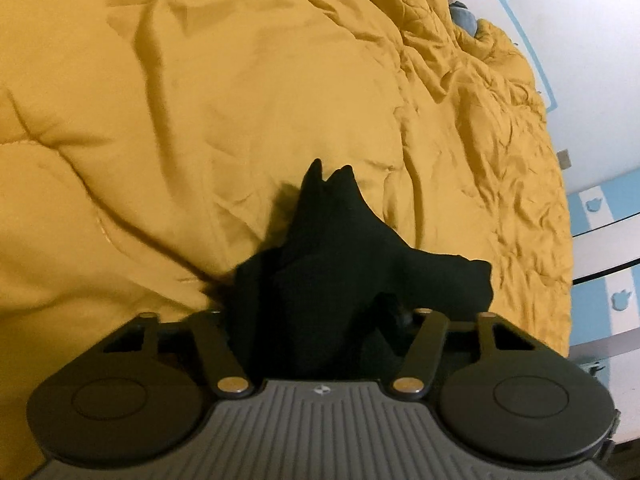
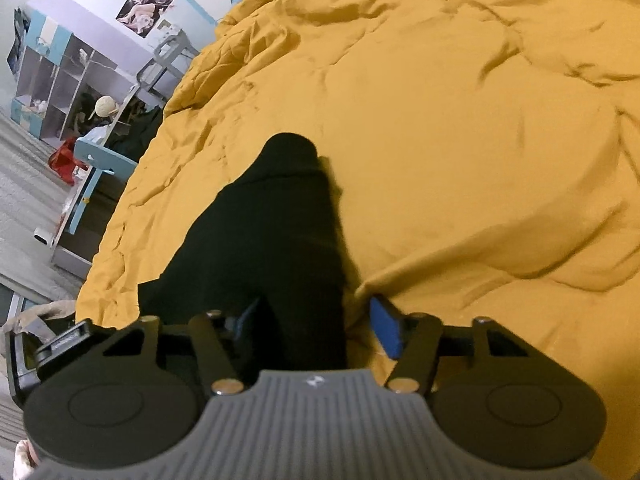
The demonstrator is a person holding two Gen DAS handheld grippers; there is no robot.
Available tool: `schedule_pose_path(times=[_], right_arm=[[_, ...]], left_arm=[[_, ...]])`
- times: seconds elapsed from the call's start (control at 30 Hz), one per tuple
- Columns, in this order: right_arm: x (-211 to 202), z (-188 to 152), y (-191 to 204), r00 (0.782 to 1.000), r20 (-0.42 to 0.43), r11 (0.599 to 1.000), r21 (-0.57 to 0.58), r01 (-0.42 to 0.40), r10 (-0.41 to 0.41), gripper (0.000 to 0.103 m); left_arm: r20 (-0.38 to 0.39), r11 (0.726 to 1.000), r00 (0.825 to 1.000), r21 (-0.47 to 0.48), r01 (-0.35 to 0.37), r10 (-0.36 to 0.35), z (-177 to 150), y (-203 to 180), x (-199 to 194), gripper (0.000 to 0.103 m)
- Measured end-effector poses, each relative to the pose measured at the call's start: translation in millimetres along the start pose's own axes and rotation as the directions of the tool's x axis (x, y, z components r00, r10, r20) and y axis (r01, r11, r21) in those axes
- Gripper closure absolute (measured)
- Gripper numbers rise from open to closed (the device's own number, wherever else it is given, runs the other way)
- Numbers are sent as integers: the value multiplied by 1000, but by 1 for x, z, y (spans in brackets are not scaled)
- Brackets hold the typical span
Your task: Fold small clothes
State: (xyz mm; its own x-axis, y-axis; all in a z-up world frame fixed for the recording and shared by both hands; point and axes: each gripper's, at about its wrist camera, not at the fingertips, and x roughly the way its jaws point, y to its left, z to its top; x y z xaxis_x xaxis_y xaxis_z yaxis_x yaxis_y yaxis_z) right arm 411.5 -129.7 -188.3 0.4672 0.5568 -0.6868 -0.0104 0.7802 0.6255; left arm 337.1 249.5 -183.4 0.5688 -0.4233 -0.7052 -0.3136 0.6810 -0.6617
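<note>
Jaws half-open on both grippers are straddling, perhaps not yet pinching, the black garment [image 1: 320, 256] on the bed [image 1: 200, 100]; closing evenly is advisable.

One black garment [image 1: 320, 264] lies on one yellow quilt [image 1: 200, 120], toward the quilt's near edge. Two grippers are counted, one to each view: the left gripper [image 1: 320, 320] and the right gripper [image 2: 312, 320], each with two fingers. Off the quilt's left edge in the right wrist view stand one cubby shelf [image 2: 60, 80] and one blue chair [image 2: 96, 168]; one poster [image 2: 148, 4] hangs on the wall
</note>
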Motion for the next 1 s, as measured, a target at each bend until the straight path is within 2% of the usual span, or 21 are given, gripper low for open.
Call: schedule_pose_path(times=[0.07, 0.13, 0.2, 0.23, 0.33, 0.4, 0.57, 0.67, 0.87, 1.0], right_arm=[[1, -1, 3, 1000, -2, 1000, -6, 5, -5, 67], [-3, -2, 7, 1000, 9, 999, -33, 10, -10, 74], [-10, -2, 11, 1000, 27, 998, -61, 16, -14, 86], [-14, -3, 13, 999, 37, 997, -77, 18, -16, 87], [-29, -5, 25, 997, 68, 991, -129, 30, -21, 93], [-43, -7, 33, 996, 93, 987, -159, 4, 10, 98], [-94, -17, 65, 982, 176, 960, -281, -16, 68, 99], [-129, -23, 78, 972, 210, 948, -315, -36, 107, 99], [-206, -43, 91, 945, 281, 929, -367, -59, 170, 99], [-258, -58, 92, 923, 335, 920, -389, -49, 191, 99]], left_arm=[[4, 1000, 1000, -9, 0, 0, -2, 0, 0, 52], [24, 1000, 999, 17, -23, 22, -7, -4, -4, 70], [46, 998, 998, 48, -32, 30, -10, -11, -10, 80], [66, 997, 997, 69, -32, 27, -12, -17, -15, 82], [124, 991, 992, 129, -36, 20, -20, -36, -31, 83], [162, 985, 987, 165, -43, 16, -28, -48, -44, 84], [266, 974, 964, 223, -36, -25, -50, -77, -87, 85], [309, 969, 948, 245, -1, -77, -65, -92, -115, 85], [364, 942, 913, 329, 61, -186, -100, -128, -169, 85], [347, 908, 905, 411, 88, -245, -127, -153, -196, 85]])
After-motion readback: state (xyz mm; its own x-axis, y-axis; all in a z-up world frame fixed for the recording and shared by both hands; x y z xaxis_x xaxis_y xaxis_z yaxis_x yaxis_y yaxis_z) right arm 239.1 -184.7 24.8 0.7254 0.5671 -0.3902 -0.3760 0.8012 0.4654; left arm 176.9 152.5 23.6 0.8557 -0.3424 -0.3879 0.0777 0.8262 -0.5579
